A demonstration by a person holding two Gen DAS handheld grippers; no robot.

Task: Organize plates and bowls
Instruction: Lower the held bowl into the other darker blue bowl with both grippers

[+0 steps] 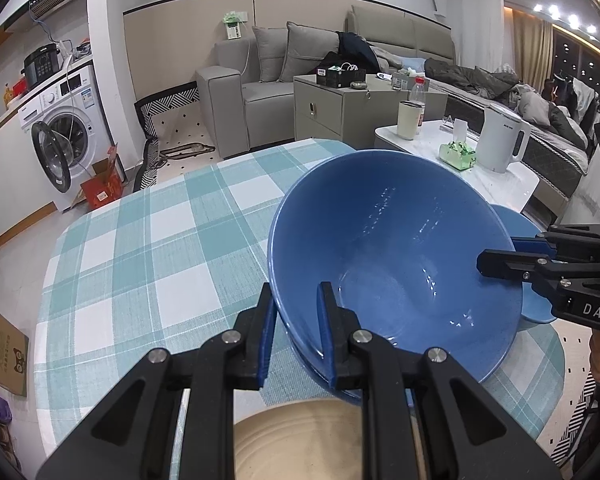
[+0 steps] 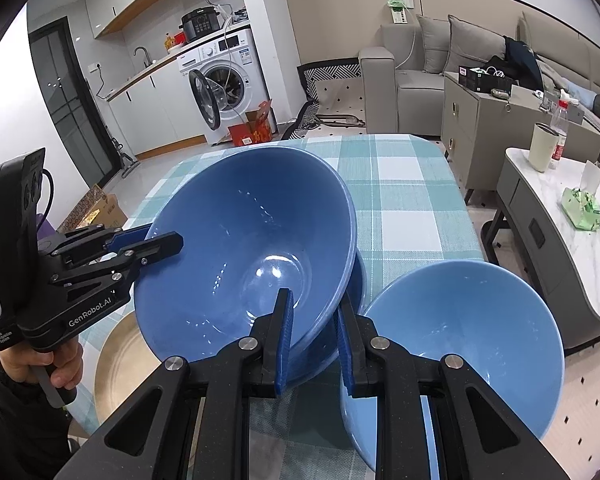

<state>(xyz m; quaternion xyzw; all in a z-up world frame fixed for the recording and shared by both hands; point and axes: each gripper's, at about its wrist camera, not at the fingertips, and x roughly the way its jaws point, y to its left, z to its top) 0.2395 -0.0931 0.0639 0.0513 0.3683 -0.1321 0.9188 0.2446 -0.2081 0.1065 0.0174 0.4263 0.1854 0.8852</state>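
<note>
Risk: both tongs, left and right, clamp opposite rims of the dark blue bowl; uneven lowering tips it against the light blue bowl just right of it.

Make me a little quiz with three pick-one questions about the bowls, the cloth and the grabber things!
1. Where is the smaller blue bowl?
A. On the floor
B. Beside the big blue bowl
C. On the sofa

2. What colours is the tablecloth?
A. Red and black
B. Plain yellow
C. Teal and white checks

3. What are the left gripper and right gripper doing?
A. Both clamp the big bowl's rim
B. Both hang open
C. Both hold a cup

Answers: 1 B, it sits right next to it on the table. 2 C, the checks show. 3 A, fingers pinch opposite rim edges.
</note>
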